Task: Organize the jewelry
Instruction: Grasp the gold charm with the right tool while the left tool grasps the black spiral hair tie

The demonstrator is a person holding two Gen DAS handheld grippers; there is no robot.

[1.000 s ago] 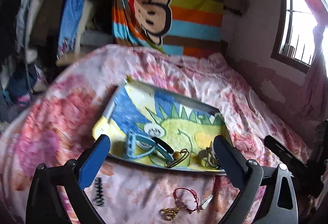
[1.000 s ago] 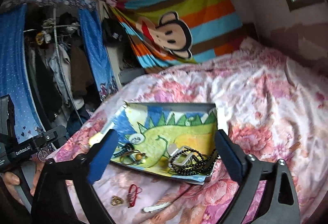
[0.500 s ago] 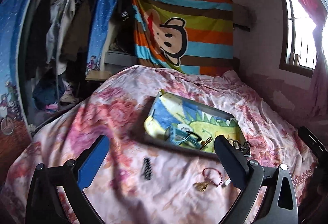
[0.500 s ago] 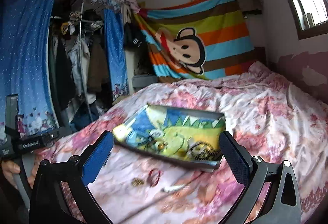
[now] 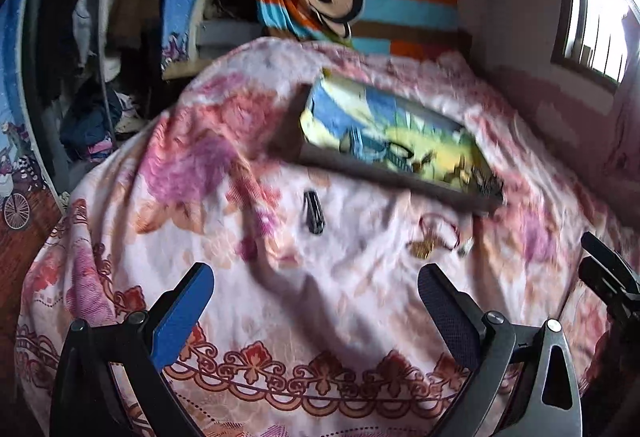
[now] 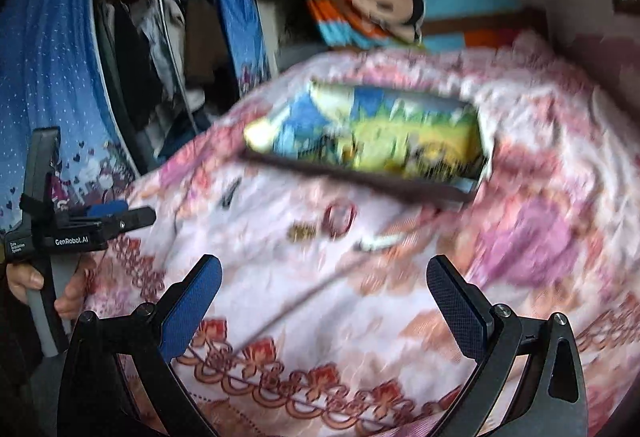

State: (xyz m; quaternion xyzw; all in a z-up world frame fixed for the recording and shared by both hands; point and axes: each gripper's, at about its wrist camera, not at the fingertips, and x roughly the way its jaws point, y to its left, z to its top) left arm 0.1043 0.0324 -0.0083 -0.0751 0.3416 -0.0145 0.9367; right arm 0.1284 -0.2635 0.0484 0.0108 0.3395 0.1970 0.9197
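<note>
Tray (image 5: pixel 384 181): on bed (image 5: pixel 280 297), already holding several blurred pieces. Left outside, just before it: black clip (image 5: pixel 313 212), red bracelet (image 5: pixel 438 233), gold piece (image 5: pixel 420 249), pale clip (image 6: pixel 380 243). Left gripper (image 5: pixel 316 301) and right gripper (image 6: pixel 324 293): both spread, empty, well short of everything. Task judged partly done.

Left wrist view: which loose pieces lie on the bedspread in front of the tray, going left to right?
Black hair clip → gold piece → red bracelet → small silver piece, blurred.
</note>
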